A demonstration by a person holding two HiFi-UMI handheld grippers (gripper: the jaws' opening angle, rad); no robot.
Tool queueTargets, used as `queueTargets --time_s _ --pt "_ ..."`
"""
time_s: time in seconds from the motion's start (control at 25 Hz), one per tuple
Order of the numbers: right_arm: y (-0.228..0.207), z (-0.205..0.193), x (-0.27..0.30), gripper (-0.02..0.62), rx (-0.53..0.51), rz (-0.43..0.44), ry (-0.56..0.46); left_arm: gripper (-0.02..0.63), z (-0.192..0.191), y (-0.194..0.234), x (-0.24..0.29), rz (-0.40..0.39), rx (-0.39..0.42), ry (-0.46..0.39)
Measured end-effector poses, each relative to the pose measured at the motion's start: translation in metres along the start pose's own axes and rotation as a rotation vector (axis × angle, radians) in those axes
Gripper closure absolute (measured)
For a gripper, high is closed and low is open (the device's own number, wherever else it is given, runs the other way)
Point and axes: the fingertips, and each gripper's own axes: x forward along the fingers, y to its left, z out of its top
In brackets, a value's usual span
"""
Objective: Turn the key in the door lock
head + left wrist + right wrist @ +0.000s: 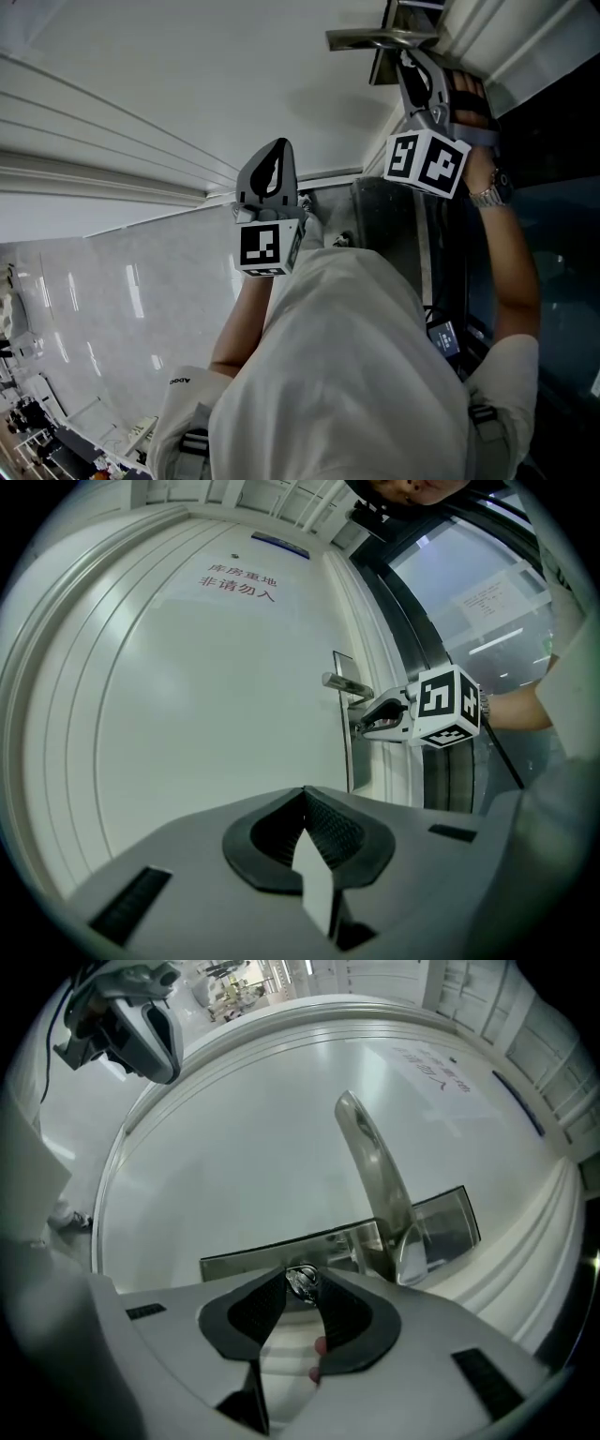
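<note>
A white door (187, 84) carries a metal lever handle (375, 1176) on a steel lock plate (441, 1222). Below the lever, a small metal key (302, 1282) sticks out of the plate. My right gripper (302, 1283) points at the door with its fingertips closed on the key's head; it also shows in the head view (410, 66) just under the handle (375, 39). My left gripper (275, 148) hovers level, away from the door, jaws together on nothing. From the left gripper view the right gripper (364, 726) sits at the door's edge below the handle (342, 683).
A dark glass panel (553, 216) and its frame stand right of the door. Red lettering (239, 583) is printed high on the door. Pale glossy floor (94, 291) lies to the left. The person's white-shirted torso (347, 375) fills the lower head view.
</note>
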Motion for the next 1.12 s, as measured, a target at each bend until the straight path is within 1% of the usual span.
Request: queueTargets --time_s 0.2,0.32,0.64,1.04,1.12 --pt "-0.004 0.001 -0.003 0.489 0.113 -0.017 -0.012 0.600 0.002 0.002 -0.002 0.006 0.001 -0.001" --pt "-0.005 0.002 -0.003 0.489 0.157 -0.033 -0.014 0.600 0.002 0.003 -0.002 0.010 0.000 0.001" --pt "-0.007 0.000 -0.003 0.489 0.272 -0.042 -0.020 0.600 0.002 0.001 -0.001 0.007 -0.005 0.000" --pt "-0.010 -0.002 0.000 0.489 0.548 -0.019 -0.018 0.600 -0.002 -0.008 0.004 -0.009 -0.011 0.000" --pt "-0.011 -0.002 0.000 0.489 0.580 -0.021 -0.017 0.600 -0.002 -0.009 0.004 -0.009 -0.010 -0.001"
